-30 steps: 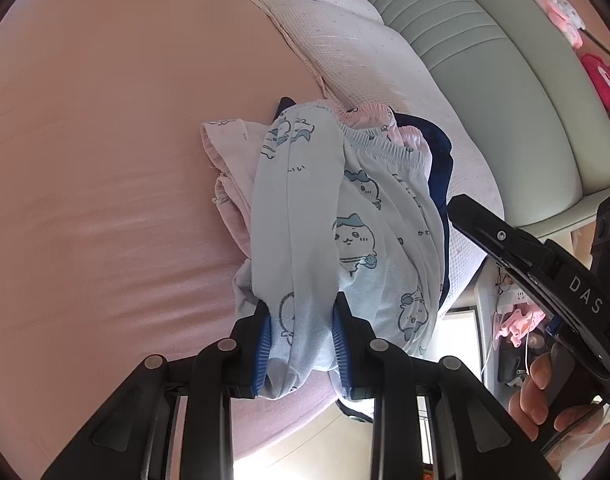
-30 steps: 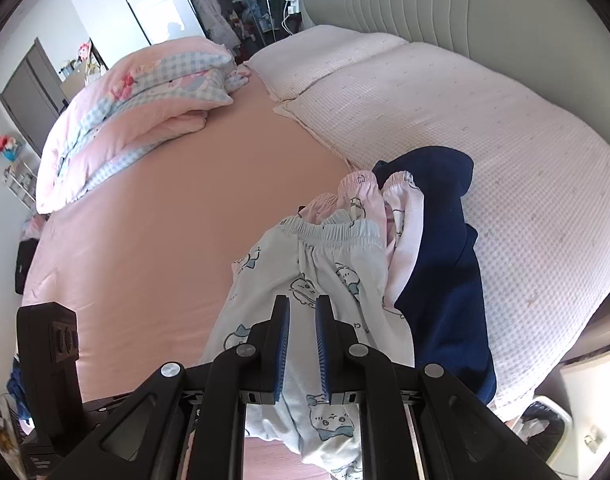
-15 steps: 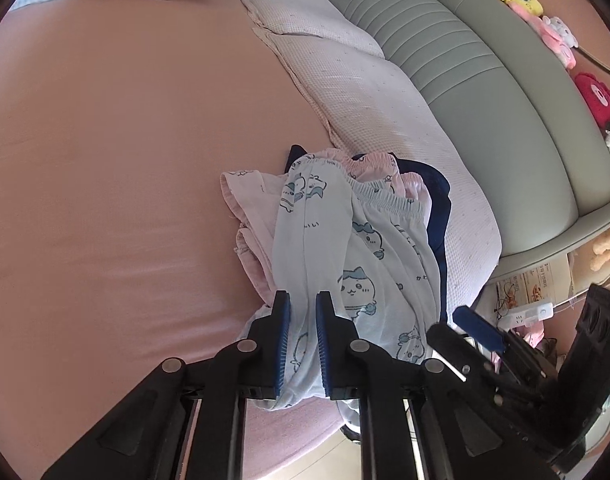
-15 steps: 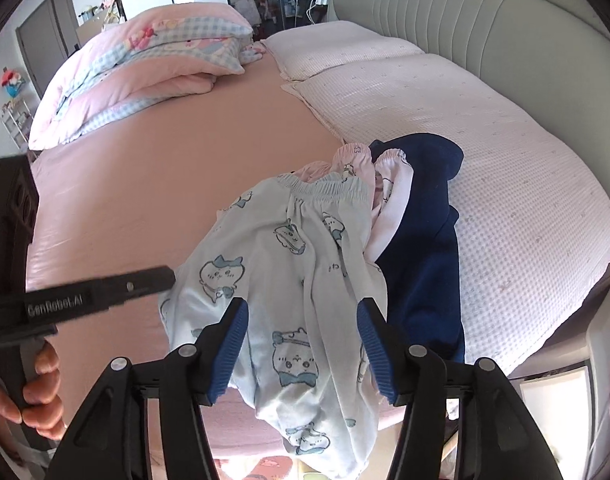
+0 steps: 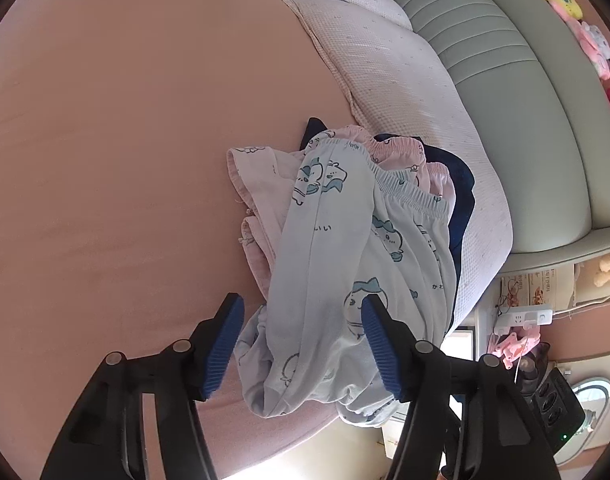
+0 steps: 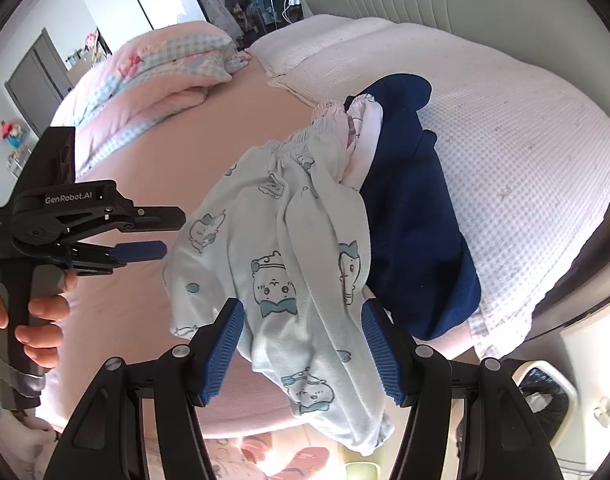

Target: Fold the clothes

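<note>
Both the left hand-held gripper (image 5: 303, 346) and right hand-held gripper (image 6: 303, 348) gape wide, ribbed blue pads holding nothing. Soft pale-blue cartoon-print pyjama trousers (image 5: 345, 240) lie crumpled at the pink bed (image 5: 125, 140) edge, their gathered elastic waistband toward 1 o'clock.

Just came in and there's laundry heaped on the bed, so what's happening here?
A person is folding clothes with a handheld gripper in each hand. Right now both the left gripper and the right gripper are open and holding nothing. The light blue cartoon-print pants lie heaped at the edge of the pink bed, on top of a pink garment and a navy garment.
</note>
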`<state>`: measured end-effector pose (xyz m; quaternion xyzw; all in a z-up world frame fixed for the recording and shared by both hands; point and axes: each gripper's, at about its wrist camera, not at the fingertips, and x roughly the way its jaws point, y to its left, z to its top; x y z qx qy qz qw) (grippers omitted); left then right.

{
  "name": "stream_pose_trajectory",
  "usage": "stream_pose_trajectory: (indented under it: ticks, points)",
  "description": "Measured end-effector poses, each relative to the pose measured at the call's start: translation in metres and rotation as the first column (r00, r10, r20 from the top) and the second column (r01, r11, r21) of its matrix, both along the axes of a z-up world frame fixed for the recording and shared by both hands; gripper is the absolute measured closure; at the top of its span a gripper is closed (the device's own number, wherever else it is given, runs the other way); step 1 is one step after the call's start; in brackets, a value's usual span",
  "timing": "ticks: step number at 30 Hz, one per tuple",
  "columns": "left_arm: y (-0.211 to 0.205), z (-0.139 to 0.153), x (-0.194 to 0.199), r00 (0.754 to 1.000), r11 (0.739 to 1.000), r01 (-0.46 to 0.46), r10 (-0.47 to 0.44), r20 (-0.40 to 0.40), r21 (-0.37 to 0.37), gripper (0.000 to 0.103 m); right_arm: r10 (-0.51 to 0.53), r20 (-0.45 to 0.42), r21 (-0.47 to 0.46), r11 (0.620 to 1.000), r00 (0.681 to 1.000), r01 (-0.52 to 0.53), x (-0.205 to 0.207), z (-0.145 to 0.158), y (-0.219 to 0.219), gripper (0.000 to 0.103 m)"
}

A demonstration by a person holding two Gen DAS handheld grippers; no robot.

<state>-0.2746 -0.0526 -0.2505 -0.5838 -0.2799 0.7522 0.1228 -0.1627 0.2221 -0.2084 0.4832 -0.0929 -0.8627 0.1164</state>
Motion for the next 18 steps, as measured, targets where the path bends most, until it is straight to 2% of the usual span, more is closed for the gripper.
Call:
stream_pose_trajectory:
  ticks: [3, 11, 13, 15, 18]
  points:
    - [0.006, -0.005, -0.004, 1.000, 1.000, 0.024, -0.024, 0.016, -0.010, 0.043, -0.025, 0.000, -0.073, 0.997, 1.000, 0.025, -0.005, -0.004, 0.006, 0.042]
    - [0.017, -0.013, 0.003, 0.998, 0.997, 0.046, -0.044, -0.035, 0.054, 0.043, -0.093, 0.021, -0.149, 0.984, 0.995, 0.095, -0.025, -0.014, 0.013, 0.042]
    - [0.020, -0.015, 0.004, 0.998, 0.996, 0.052, -0.048, -0.047, 0.070, 0.044, -0.113, 0.021, -0.167, 0.979, 0.993, 0.115, -0.027, -0.014, 0.013, 0.046]
    - [0.021, -0.017, 0.008, 0.997, 0.996, 0.040, -0.035, -0.063, 0.080, 0.044, -0.130, 0.023, -0.192, 0.972, 0.991, 0.132, -0.027, -0.014, 0.013, 0.057]
    - [0.026, -0.019, 0.013, 0.996, 0.997, 0.052, -0.047, -0.079, 0.064, 0.044, -0.122, 0.019, -0.226, 0.966, 0.992, 0.123, -0.028, -0.019, 0.010, 0.058]
